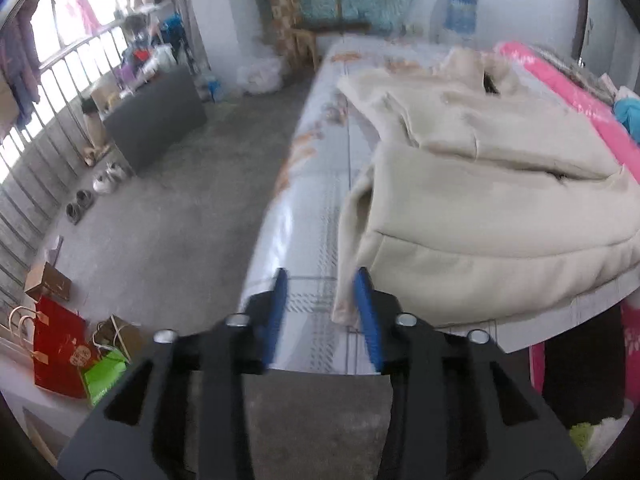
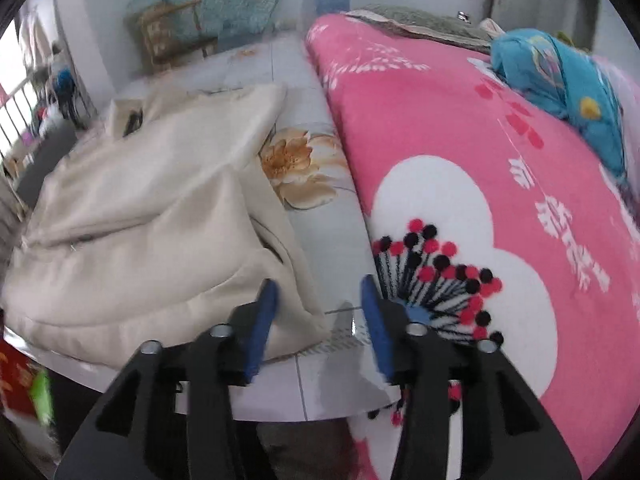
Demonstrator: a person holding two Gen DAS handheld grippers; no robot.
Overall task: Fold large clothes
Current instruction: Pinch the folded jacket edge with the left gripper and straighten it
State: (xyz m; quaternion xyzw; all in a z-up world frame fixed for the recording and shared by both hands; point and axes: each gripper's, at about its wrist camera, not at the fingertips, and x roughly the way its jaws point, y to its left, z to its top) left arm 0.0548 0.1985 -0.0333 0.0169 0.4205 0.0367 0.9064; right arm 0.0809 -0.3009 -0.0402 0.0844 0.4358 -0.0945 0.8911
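Fingers apart on both grippers, gripping nothing.
Left gripper [image 1: 322, 276] and right gripper [image 2: 318, 288] hover at the cream coat's [image 1: 480, 200] near edge, on the worktop [image 1: 312, 200].

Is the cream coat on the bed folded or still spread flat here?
Folded. The cream coat lies in a thick bundle with layers doubled over one another; both grippers are open and off it.

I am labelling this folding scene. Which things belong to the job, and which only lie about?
Job: cream padded coat, left gripper, right gripper, both open and empty.

Lying about: pink floral blanket, blue bundle, red paper bag, green bag, shoes.
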